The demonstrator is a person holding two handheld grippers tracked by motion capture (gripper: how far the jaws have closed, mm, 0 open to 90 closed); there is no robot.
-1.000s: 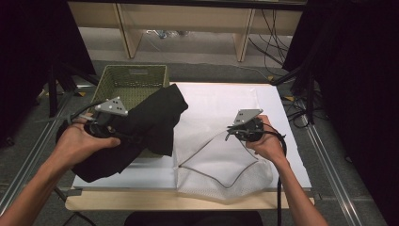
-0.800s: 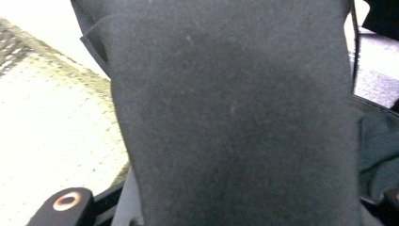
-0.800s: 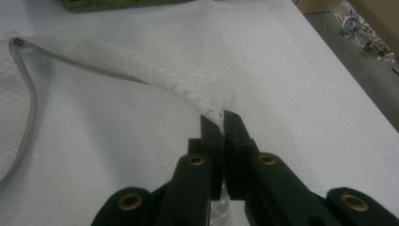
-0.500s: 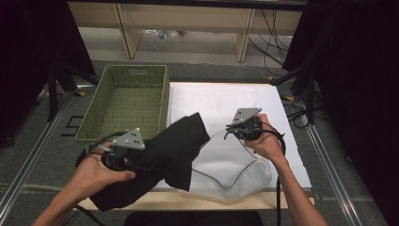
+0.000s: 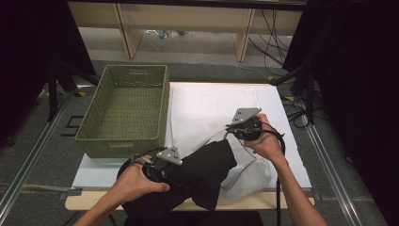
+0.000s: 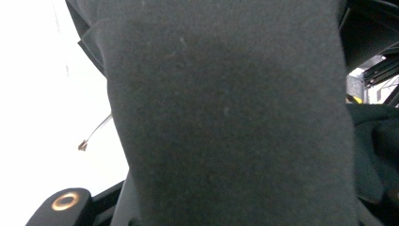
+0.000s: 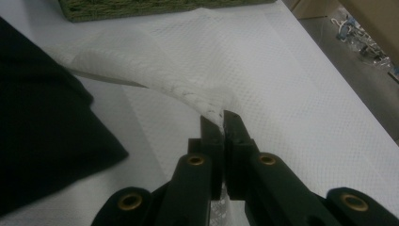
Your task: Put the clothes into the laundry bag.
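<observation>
Right tongs (image 7: 220, 123) pinch the mesh bag's (image 5: 244, 176) rim open; left tongs' (image 5: 162, 172) state hidden under the black garment (image 5: 207, 169), half-inserted at 6 o'clock.

A black garment (image 5: 202, 172) sits bunched at the lower centre of the high view, draped over the front edge of the counter, its upper fold lying across the mouth of a white mesh bag (image 5: 244, 174). The bag is thin, dotted fabric with a dark-edged rim, lifted at one point into a raised arch at centre right; the rest lies flat just right of the garment, touching it.
</observation>
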